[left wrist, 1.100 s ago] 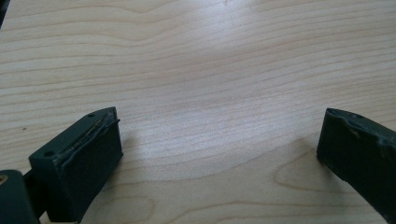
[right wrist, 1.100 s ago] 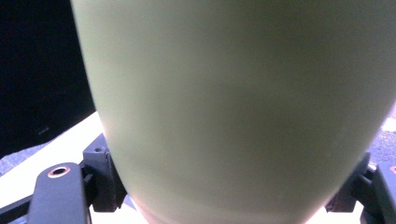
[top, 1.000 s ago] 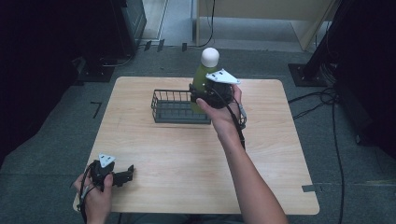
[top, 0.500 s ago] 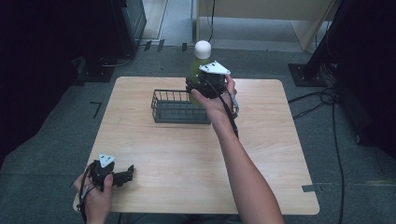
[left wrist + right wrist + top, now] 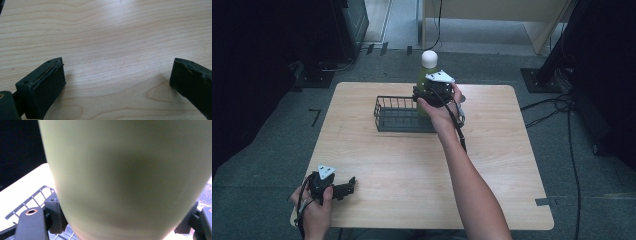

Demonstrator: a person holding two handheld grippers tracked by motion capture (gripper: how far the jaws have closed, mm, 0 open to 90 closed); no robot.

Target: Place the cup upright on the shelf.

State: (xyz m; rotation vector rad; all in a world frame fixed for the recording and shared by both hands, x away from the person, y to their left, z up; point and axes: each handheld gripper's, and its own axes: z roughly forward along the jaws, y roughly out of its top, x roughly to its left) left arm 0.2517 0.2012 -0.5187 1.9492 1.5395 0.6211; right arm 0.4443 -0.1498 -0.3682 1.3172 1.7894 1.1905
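one green bottle (image 5: 424, 79), one wire basket (image 5: 397, 115), two grippers, one table (image 5: 412, 165)

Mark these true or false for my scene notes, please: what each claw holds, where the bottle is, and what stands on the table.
1. The right claw grips a green bottle with a white cap. True.
2. The left claw also holds a bottle. False: its jaws stand open with bare table between them.
3. The bottle is upright. True.
4. The bottle lies flat on the near edge of the table. False: it is held up at the far side, by the right end of the wire basket.
5. The basket is made of pale wood. False: it is dark wire.
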